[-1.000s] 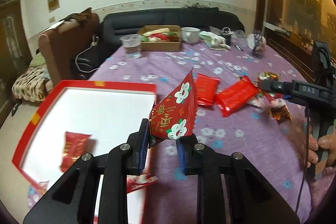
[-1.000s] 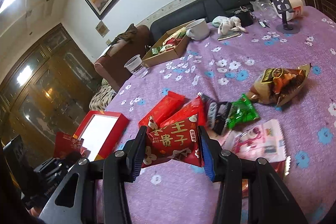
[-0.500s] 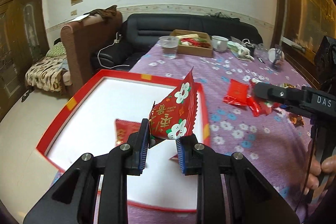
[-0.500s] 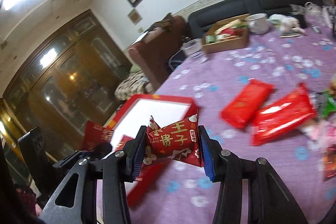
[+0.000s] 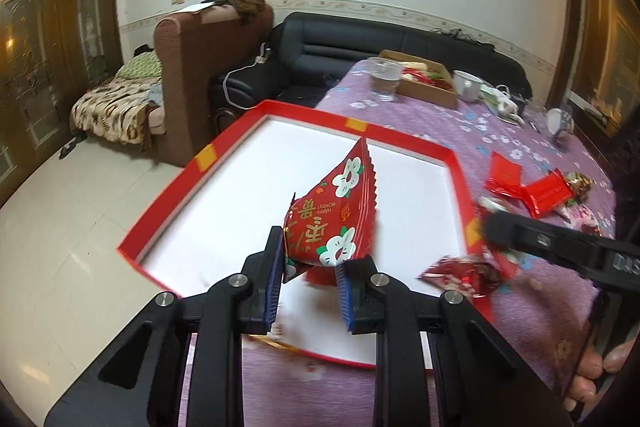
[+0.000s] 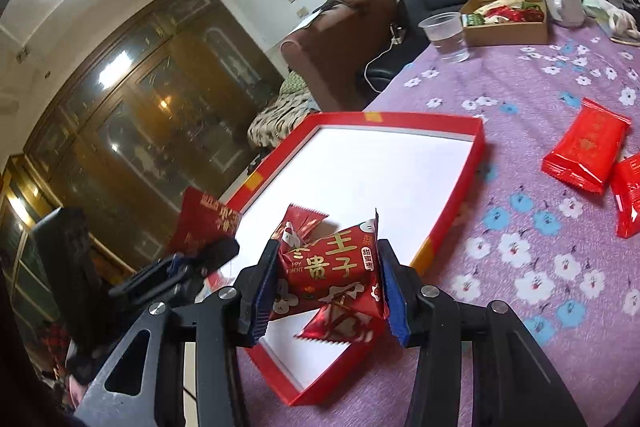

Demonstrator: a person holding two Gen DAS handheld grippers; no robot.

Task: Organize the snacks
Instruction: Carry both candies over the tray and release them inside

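Observation:
My left gripper (image 5: pixel 308 279) is shut on a red flowered snack packet (image 5: pixel 332 219) and holds it above the red-rimmed white tray (image 5: pixel 400 141). My right gripper (image 6: pixel 326 291) is shut on a red snack packet with gold characters (image 6: pixel 334 267) over the tray's near corner (image 6: pixel 452 219). Two small red packets (image 6: pixel 304 219) lie in the tray beneath it. The right gripper also shows at the right edge of the left wrist view (image 5: pixel 532 235). The left gripper shows at the left of the right wrist view (image 6: pixel 180 267).
Loose red packets (image 6: pixel 584 151) lie on the purple flowered tablecloth (image 6: pixel 520 91) to the right of the tray. A plastic cup (image 6: pixel 444 35), a cardboard box of snacks (image 6: pixel 508 17) and a white mug (image 6: pixel 564 7) stand at the far end. The tray overhangs the table's left edge.
Both grippers have moved left with their packets, from over the loose snacks to above the tray. The grips have not changed.

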